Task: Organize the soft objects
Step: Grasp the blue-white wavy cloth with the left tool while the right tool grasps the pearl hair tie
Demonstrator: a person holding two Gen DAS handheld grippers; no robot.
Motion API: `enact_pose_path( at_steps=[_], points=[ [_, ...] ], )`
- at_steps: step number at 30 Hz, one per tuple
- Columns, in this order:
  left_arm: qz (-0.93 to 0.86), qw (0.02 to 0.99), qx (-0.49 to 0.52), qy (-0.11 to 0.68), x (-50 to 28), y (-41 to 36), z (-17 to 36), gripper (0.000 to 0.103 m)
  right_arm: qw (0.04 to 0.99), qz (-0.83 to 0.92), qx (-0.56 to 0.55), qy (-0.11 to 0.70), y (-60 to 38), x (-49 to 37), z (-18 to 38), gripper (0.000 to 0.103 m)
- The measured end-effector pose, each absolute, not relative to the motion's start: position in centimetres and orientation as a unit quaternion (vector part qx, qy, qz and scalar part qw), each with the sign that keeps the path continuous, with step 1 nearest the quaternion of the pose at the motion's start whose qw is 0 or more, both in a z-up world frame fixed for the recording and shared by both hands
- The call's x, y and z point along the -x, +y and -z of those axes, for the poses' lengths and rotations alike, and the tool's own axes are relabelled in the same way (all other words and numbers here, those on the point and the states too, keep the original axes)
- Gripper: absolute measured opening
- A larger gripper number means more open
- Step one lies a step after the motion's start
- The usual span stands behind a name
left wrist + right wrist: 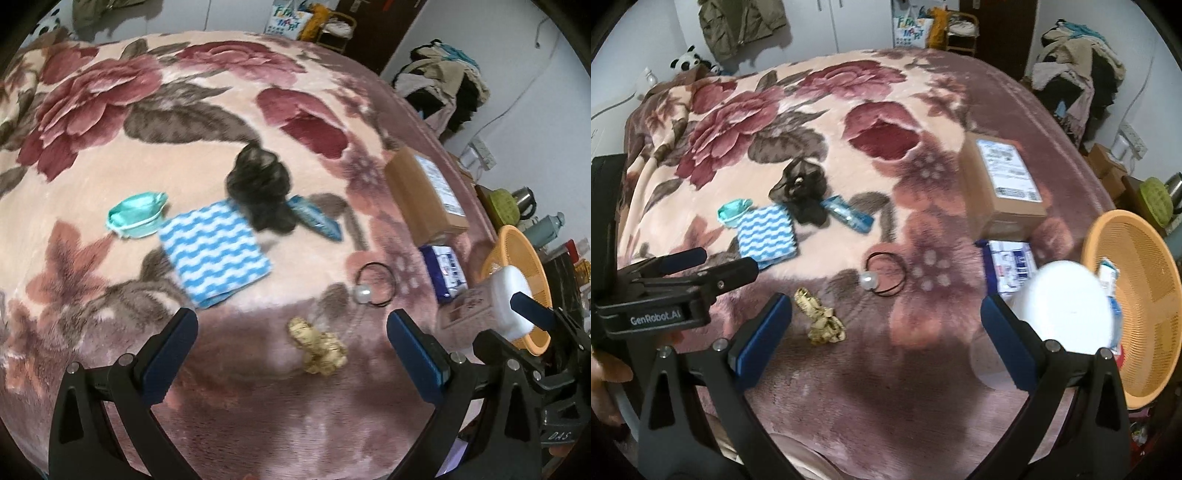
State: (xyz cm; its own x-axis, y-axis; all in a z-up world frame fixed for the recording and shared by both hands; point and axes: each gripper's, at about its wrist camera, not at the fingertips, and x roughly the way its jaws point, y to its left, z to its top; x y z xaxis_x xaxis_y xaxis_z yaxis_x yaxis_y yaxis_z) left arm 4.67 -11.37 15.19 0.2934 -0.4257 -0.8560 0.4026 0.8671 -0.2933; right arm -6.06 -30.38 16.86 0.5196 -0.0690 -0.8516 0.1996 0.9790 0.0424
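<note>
Spread on the floral blanket [110, 155] are a black mesh puff [258, 184] [801, 188], a blue-and-white wavy cloth [214, 251] [766, 232], a green mask [136, 218] [733, 212], a blue packet [314, 218] [849, 214], a black hair tie with a pearl [376, 284] [886, 275] and a crumpled yellowish piece [317, 347] [820, 321]. My left gripper [291, 315] [727, 260] is open just above the yellowish piece, holding nothing. My right gripper [886, 314] is wide open. A blurred white-lidded container [1067, 302] [509, 288] sits by its right finger, over the orange basket [1137, 295].
A cardboard box [424, 195] [1004, 184] and a tissue pack [445, 269] [1008, 266] lie near the bed's right edge. The orange basket [517, 254] stands beyond that edge with a packet inside. Clothes are piled at the back right. A hand shows at the far left.
</note>
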Motion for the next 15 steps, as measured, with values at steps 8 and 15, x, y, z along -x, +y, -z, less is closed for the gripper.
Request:
enact_pose_path(
  at_steps=[8,15],
  points=[
    [0.229,0.8,0.023,0.554,-6.1,-9.1,-12.5,0.102,0.859,0.056,-0.07,0.504,-28.7,4.5,-14.3,0.103],
    [0.206,0.796,0.037,0.568,-7.3,-7.0,-10.6,0.102,0.85,0.044,-0.075,0.52,-28.0,3.7,-12.1,0.103]
  ],
)
